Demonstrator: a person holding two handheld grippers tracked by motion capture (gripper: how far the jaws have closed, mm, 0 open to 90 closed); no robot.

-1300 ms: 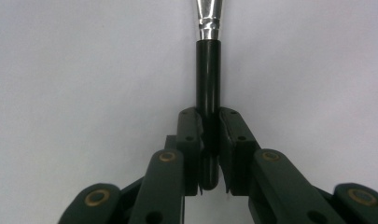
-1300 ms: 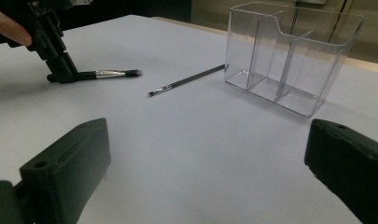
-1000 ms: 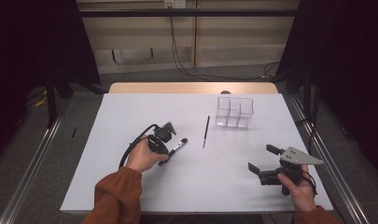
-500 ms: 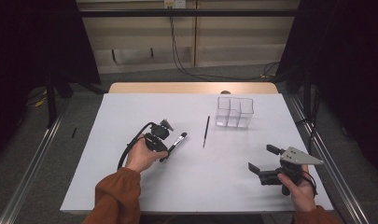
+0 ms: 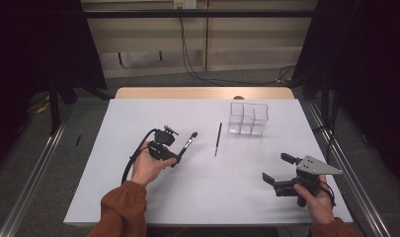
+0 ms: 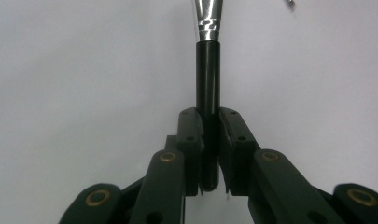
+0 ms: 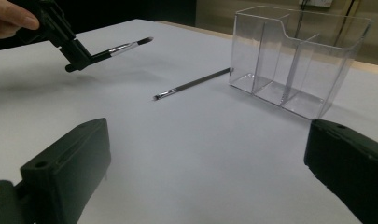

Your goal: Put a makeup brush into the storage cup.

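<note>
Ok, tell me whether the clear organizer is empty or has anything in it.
Empty. The clear organizer stands upright, and its see-through compartments hold nothing; the thin brush lies on the table beside it, outside.

The person wears rust-orange long sleeves, the left sleeve (image 5: 119, 210) bunched in folds at the wrist in the lower left of the high view, the right sleeve (image 5: 331, 228) just entering at the lower right edge. The left tongs (image 5: 177, 159) are matt black, with a black cable looping from their body. In the left gripper view their linked arms carry brass-coloured pivot pins and small dark screws. The right tongs (image 5: 276, 168) are black too, topped by a grey three-cornered plate with small holes, their blocky pads showing a screw hole.
</note>
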